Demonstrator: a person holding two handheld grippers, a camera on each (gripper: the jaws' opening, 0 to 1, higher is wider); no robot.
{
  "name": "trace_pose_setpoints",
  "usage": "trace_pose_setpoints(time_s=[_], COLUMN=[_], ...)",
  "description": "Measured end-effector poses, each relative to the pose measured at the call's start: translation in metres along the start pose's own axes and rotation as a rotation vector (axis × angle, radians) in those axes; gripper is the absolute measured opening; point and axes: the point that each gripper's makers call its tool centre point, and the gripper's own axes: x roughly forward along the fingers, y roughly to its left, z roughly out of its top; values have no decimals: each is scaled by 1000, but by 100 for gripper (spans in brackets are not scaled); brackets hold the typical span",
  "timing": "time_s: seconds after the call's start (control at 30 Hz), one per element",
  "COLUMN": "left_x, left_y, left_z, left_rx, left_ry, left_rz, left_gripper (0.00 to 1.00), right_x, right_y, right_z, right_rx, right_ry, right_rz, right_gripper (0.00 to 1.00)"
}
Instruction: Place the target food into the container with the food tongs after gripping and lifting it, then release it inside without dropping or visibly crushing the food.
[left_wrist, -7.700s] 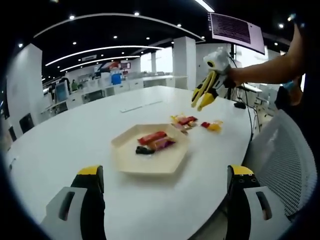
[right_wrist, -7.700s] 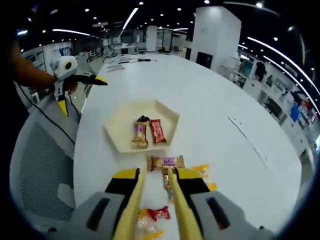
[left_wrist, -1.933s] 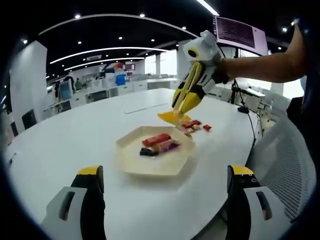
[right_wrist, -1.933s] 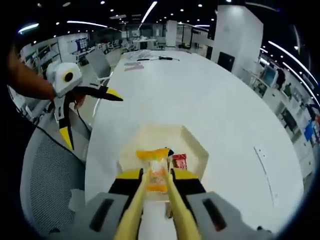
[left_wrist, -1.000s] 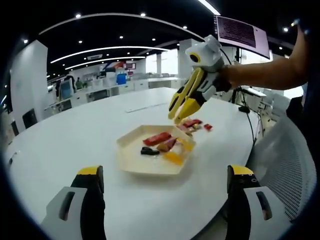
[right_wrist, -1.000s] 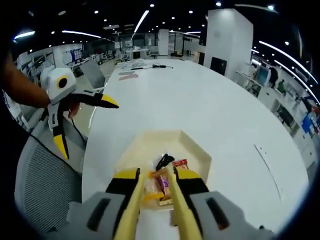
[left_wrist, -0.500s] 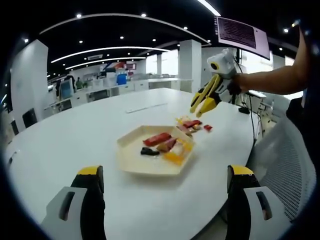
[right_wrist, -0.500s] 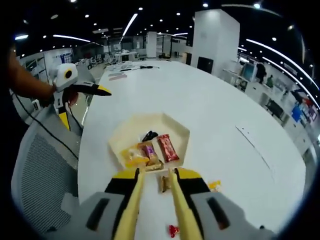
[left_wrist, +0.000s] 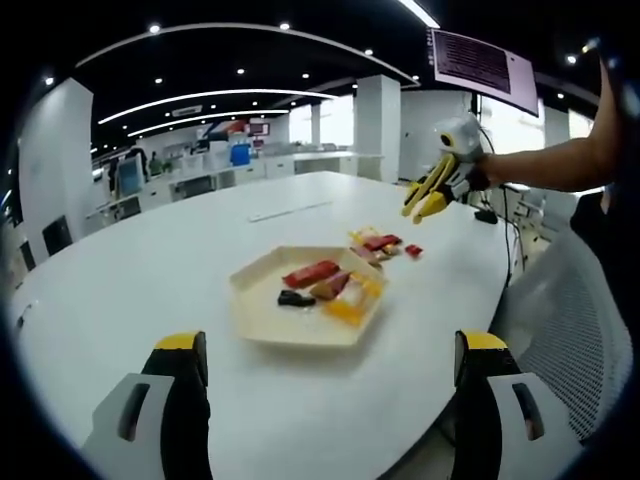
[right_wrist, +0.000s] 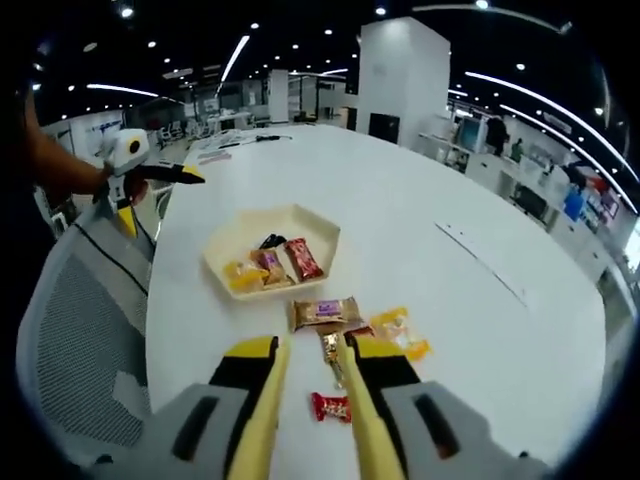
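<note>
Our right tongs are spread and hold nothing, above the brown wrapped snack bar on the white bench, beside the pale six-sided tray. It looks light and crinkly; we pinch its middle gently. Our left tongs are spread too.

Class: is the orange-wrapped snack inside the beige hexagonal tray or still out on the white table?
Inside. The orange-wrapped snack lies within the beige hexagonal tray's rim, beside two other wrapped bars.
</note>
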Motion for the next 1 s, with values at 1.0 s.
trace_pose_setpoints(time_s=[1.0], left_x=[1], left_y=[-1], left_z=[-5], left_rx=[3], left_ry=[22], left_rz=[-5], left_gripper=[100], right_x=[-7], right_y=[-9], right_z=[-48], right_rx=[65], right_ry=[22], right_rz=[-28], right_gripper=[28])
